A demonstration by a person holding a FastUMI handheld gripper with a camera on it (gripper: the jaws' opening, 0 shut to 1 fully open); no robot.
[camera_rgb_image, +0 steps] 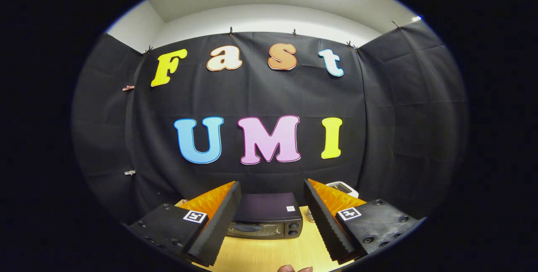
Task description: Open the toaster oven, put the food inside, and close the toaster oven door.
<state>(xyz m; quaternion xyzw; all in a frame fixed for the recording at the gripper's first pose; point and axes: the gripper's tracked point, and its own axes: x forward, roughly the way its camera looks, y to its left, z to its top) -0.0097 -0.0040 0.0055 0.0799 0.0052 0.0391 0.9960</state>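
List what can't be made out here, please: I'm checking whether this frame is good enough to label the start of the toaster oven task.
- Food: a rounded bit on the table is cut off by the gripper view's lower rim; unidentifiable.
- Toaster oven: its left end hides behind a finger of the open gripper; door detail too small.
- White object beyond the other finger, mostly hidden by it.

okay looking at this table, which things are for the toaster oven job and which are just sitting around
For the job: toaster oven, door shut, beyond the open gripper; brownish item at the table's near edge, maybe the food.
Just lying about: white object behind the right finger; wooden table.
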